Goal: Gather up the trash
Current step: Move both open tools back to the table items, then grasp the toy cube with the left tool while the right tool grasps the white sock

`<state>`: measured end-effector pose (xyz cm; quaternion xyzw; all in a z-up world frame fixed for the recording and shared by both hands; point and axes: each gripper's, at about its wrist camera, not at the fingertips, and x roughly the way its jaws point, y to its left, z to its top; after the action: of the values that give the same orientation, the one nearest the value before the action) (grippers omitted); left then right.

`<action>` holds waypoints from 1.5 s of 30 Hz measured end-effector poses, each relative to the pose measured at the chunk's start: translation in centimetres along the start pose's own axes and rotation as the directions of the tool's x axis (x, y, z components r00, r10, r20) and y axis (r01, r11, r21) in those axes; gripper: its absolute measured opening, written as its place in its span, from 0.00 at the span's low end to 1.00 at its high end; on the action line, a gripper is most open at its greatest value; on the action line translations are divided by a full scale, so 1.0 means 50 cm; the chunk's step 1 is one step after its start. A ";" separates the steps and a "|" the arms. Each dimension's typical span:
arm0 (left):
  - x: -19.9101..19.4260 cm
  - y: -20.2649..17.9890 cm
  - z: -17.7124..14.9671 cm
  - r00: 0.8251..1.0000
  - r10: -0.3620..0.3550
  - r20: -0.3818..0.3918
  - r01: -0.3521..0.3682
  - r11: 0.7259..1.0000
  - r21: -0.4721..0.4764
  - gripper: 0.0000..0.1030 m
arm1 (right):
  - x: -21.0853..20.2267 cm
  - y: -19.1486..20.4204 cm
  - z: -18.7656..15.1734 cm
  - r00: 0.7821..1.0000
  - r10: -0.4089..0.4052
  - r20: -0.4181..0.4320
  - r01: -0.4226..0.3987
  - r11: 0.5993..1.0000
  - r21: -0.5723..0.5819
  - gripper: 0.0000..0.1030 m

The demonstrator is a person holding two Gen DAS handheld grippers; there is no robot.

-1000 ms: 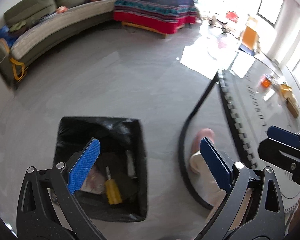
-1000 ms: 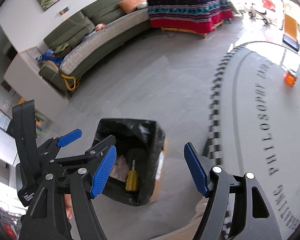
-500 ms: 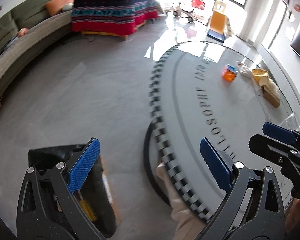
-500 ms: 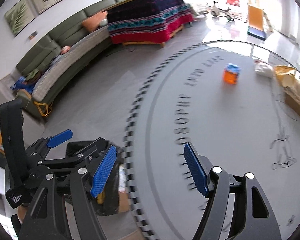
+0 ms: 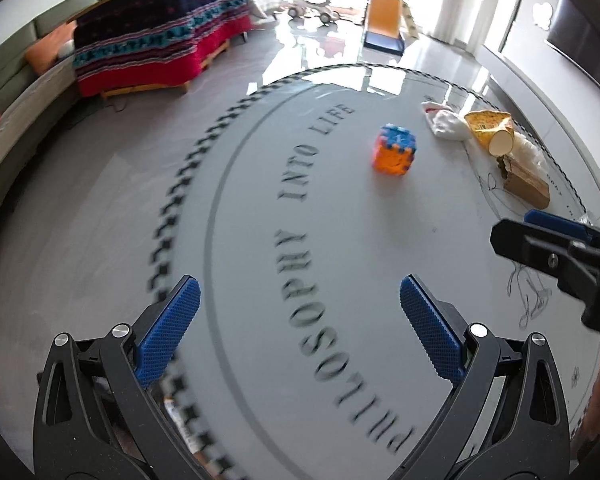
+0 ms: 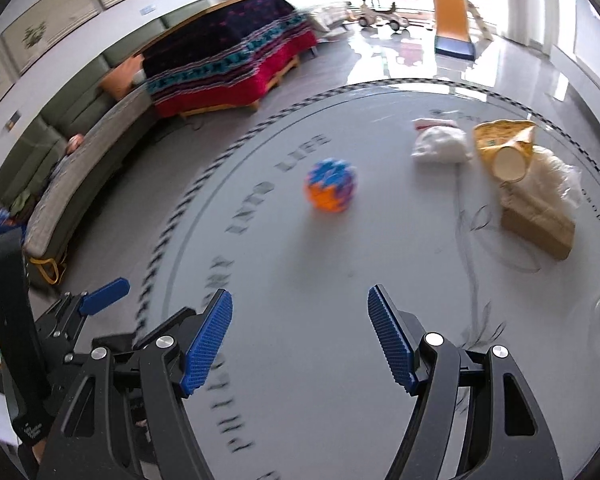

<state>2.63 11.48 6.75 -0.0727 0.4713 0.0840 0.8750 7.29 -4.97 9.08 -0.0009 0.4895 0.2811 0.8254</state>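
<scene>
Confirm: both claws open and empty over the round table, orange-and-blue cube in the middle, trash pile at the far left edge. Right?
Not quite. The trash pile sits at the far right edge of the round table, not the left; the right wrist view shows it. The rest holds: left claw and right claw are open and empty, and the orange-and-blue cube is mid-table.

A family living room in a home: a long curved grey-green sofa (image 6: 80, 184) lines the white wall under framed botanical prints (image 6: 60, 12), a round grey glass table (image 5: 340, 280) printed with lettering stands on the glossy floor, and a child's yellow slide (image 6: 452, 20) and ride-on toy (image 6: 380, 16) sit by the bright windows.
</scene>
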 end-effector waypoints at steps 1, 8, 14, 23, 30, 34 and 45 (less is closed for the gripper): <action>0.011 -0.008 0.010 1.000 -0.003 -0.004 0.003 1.000 0.004 0.94 | 0.008 -0.014 0.010 1.000 -0.008 0.000 0.008 1.000 0.006 0.69; 0.099 -0.075 0.094 1.000 -0.013 -0.024 0.014 0.997 0.074 0.94 | 0.070 -0.116 0.100 0.999 -0.049 -0.016 0.050 0.997 0.051 0.69; 0.175 -0.111 0.167 0.999 -0.032 -0.042 0.035 0.997 0.076 0.94 | 0.136 -0.178 0.203 0.994 -0.107 -0.018 0.108 0.992 0.068 0.69; 0.230 -0.132 0.201 0.997 -0.064 -0.048 0.067 0.996 0.061 0.94 | 0.238 -0.235 0.269 0.986 -0.154 -0.060 0.160 0.980 0.118 0.69; 0.250 -0.150 0.211 0.998 -0.054 -0.038 0.057 0.995 0.077 0.94 | 0.289 -0.248 0.285 0.968 -0.232 -0.099 0.238 0.969 0.061 0.35; 0.262 -0.161 0.216 0.998 -0.046 -0.039 0.050 0.994 0.098 0.82 | 0.280 -0.260 0.288 0.971 -0.225 -0.082 0.231 0.971 0.064 0.15; 0.238 -0.146 0.194 0.999 -0.018 -0.035 0.021 0.994 0.106 0.38 | 0.174 -0.231 0.239 0.989 -0.147 -0.023 0.148 0.987 0.068 0.14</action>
<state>18.54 7.32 2.43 -0.0319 0.4892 0.0490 0.8702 25.44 -7.38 5.11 -0.0110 0.5050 0.2020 0.8391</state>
